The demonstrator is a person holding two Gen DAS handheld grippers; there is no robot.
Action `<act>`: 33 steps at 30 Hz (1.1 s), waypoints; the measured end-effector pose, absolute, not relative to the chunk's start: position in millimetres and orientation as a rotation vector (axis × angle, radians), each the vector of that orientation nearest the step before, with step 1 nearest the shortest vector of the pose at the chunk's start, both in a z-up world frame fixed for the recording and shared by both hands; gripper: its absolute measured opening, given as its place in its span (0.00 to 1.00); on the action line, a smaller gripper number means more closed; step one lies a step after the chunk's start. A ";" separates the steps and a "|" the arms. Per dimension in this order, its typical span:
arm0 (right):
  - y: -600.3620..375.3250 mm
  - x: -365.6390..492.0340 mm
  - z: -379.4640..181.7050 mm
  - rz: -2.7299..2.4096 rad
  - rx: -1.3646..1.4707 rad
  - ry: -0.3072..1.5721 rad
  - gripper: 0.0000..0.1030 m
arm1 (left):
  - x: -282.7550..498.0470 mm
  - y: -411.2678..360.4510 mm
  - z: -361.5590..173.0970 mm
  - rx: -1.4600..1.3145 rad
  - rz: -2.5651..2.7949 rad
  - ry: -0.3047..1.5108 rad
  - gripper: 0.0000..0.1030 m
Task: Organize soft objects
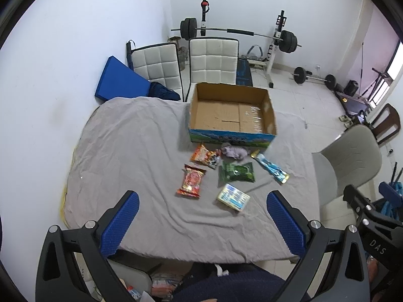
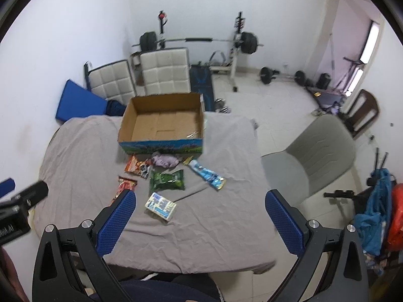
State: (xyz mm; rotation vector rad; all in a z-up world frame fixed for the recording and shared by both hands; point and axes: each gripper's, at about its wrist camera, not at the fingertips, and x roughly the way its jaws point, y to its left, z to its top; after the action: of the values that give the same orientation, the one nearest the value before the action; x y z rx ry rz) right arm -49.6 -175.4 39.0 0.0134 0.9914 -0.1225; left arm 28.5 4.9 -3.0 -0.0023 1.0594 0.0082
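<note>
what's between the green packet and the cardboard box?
A crumpled lilac cloth lies between the green snack packet and the open cardboard box, close against the box's printed front wall. Both wrist views show it.

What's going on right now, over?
Both tongs open, left, right, holding nothing. Cardboard box empty; six soft packets, like the green one, lie before it. Nothing blocking.

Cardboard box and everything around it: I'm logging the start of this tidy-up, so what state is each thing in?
cardboard box: open, empty
red snack packet: flat on cloth
orange snack packet: flat on cloth
green packet: flat on cloth
blue packet: flat on cloth
tissue pack: flat on cloth
purple cloth: crumpled beside box
left gripper: jaws open, empty
right gripper: jaws open, empty
</note>
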 end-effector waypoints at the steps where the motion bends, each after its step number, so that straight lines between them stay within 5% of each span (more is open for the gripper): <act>1: -174.5 -39.8 27.2 -0.119 -0.006 1.020 1.00 | 34.9 8.2 -9.9 0.008 0.023 1.062 1.00; 24: -39.0 112.7 -374.9 0.274 -0.529 1.635 1.00 | 150.6 80.4 -309.6 0.124 0.108 1.545 1.00; 28: -21.1 109.2 -402.3 0.294 -0.548 1.691 0.84 | 152.0 82.1 -334.4 0.125 0.077 1.556 0.99; 33: -26.8 110.9 -418.4 0.232 -0.470 1.734 0.75 | 152.7 81.9 -351.7 0.093 0.027 1.592 0.95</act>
State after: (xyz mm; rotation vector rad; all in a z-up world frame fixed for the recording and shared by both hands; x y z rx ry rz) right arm 110.9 -26.8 -418.4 -0.4701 1.7342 0.2317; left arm 152.7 81.9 -351.7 0.0931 1.5923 0.0273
